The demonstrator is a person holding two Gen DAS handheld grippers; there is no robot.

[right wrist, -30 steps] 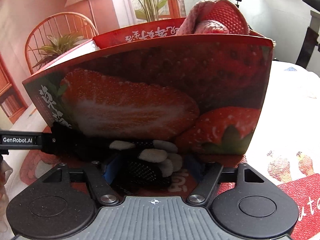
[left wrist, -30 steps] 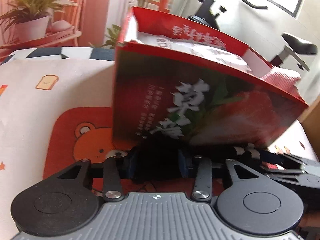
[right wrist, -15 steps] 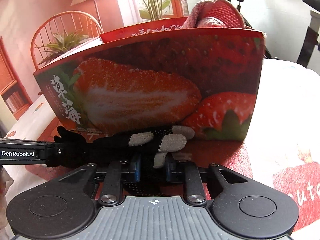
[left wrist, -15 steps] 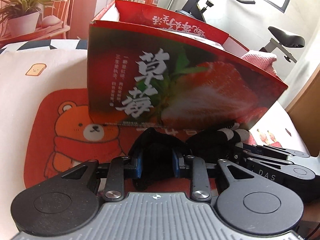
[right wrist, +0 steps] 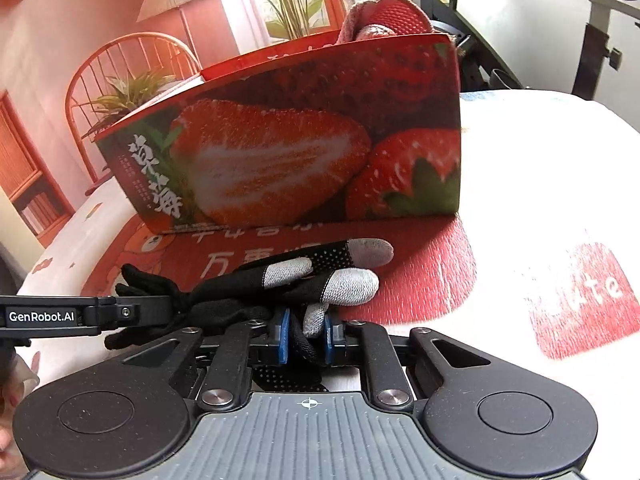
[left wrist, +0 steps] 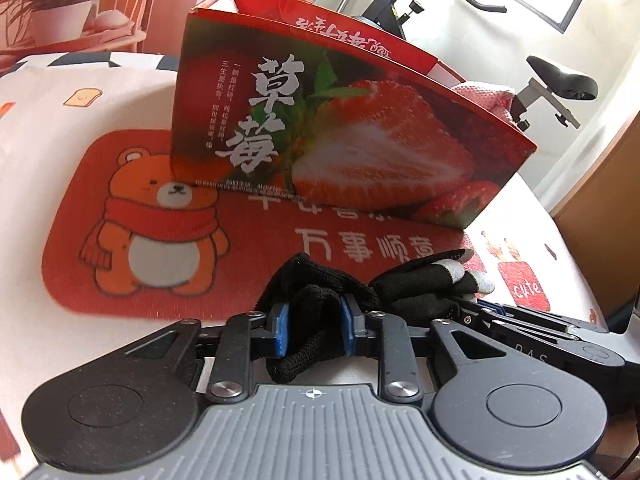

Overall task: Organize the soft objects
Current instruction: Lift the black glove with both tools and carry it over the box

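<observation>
A black glove [left wrist: 320, 300] with grey fingertips [right wrist: 352, 284] is held between both grippers, in front of the red strawberry box [left wrist: 340, 132]. My left gripper [left wrist: 314, 322] is shut on the glove's cuff end. My right gripper [right wrist: 306, 330] is shut on the glove's finger end. The box [right wrist: 300, 152] stands on the red bear mat [left wrist: 160, 220]. A pink-red knitted item [right wrist: 384, 20] sticks out of the box at its right end. The right gripper's body also shows in the left wrist view [left wrist: 540, 328].
The mat lies on a white patterned tablecloth [right wrist: 540, 184]. A potted plant [left wrist: 60, 8] stands at the far left. An exercise bike [left wrist: 552, 84] stands behind the table. A red chair [right wrist: 132, 80] is behind the box.
Both grippers have pulled back from under the box with the glove, and the box now stands farther away. The glove is stretched out between them.
</observation>
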